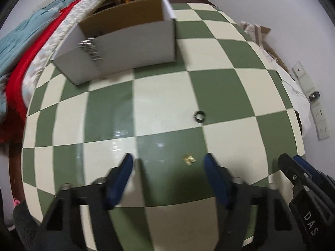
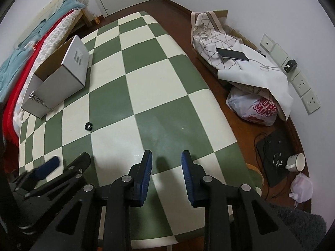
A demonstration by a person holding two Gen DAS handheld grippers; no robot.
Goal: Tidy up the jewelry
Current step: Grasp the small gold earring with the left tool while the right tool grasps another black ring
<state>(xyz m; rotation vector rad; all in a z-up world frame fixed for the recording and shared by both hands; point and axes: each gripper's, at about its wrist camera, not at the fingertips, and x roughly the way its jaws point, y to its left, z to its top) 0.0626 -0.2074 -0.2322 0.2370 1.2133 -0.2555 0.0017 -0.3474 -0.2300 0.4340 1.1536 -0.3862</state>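
Where the jewelry lies: three pieces, all on or at the checkered table (image 1: 159, 96), none held.
Gold piece (image 1: 189, 159): small, on a green square between the left gripper's fingertips, touching neither; too blurred to tell what kind.
Dark ring (image 1: 200, 116): on the tabletop near a seam between squares, well ahead of the gold piece; in the right wrist view it sits at (image 2: 88, 126), apart from the box.
Silver chain (image 1: 92, 50): draped over the near wall of the box, part hanging down the outside.
White cardboard box (image 1: 134, 48): open-topped, brown inside, at the table's far left edge; what else lies inside cannot be seen.
Left gripper (image 1: 168, 163): low over the table, blue pads spread wide, nothing between them but the gold piece on the surface.
Right gripper (image 2: 166, 163): beside the left one, over the near edge of the table, fingers parted, empty.
Bed (image 2: 31, 48): just past the box, red and teal covers.
Floor, right side: phone (image 2: 232, 54) on folded cloth, plastic bag (image 2: 251, 108), white mug (image 2: 296, 162).
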